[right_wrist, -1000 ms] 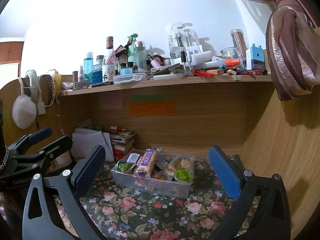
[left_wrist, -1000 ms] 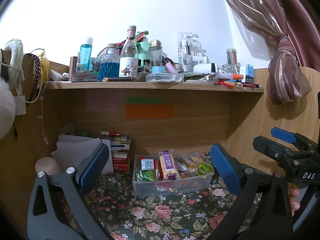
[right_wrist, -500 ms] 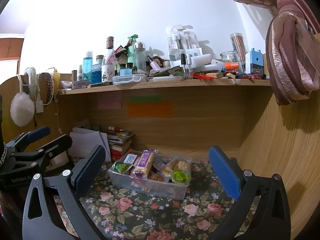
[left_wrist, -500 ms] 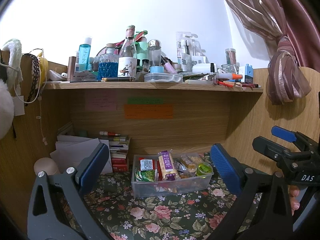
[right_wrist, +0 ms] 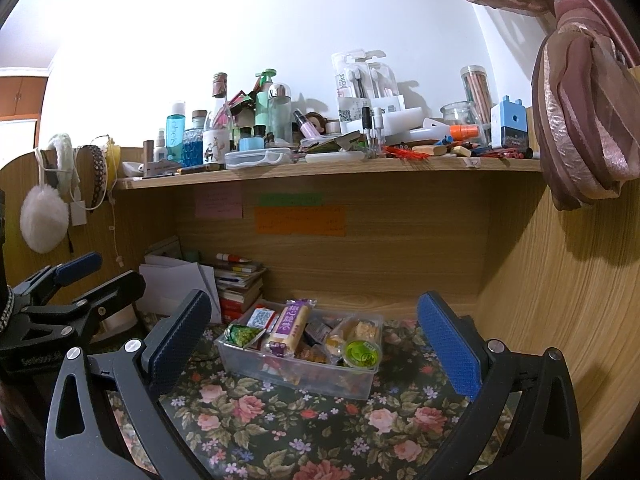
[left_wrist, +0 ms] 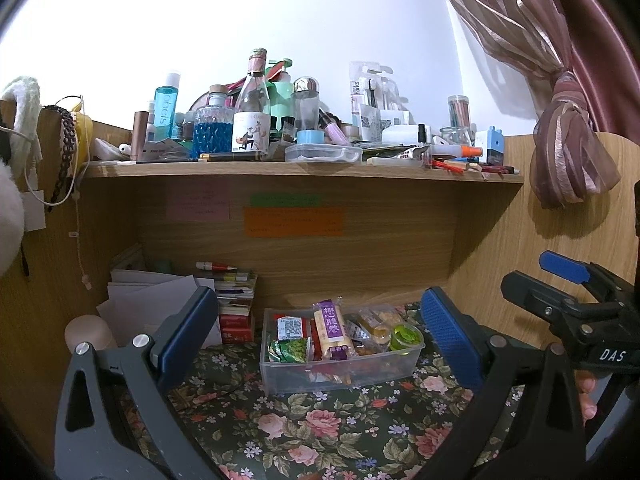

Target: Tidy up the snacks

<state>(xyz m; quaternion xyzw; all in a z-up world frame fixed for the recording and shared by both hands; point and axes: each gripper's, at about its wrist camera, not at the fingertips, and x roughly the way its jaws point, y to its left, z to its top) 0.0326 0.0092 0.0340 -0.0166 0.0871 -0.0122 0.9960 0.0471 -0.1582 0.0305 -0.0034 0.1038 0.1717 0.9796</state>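
The left gripper (left_wrist: 320, 332) has two dark grey plastic arms with triangular cut-outs and silver screw heads near the tips; each finger carries a ribbed blue pad (left_wrist: 448, 340). The right gripper (right_wrist: 314, 334) is built alike, with blue pads (right_wrist: 446, 344) and the same screws. Seen from the left gripper, its black body bears white letters "DAS" (left_wrist: 612, 355).

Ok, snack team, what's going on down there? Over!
Left gripper open, empty. Right gripper open, empty. Clear snack box full, sitting on the flowery cloth. Nothing in the way.
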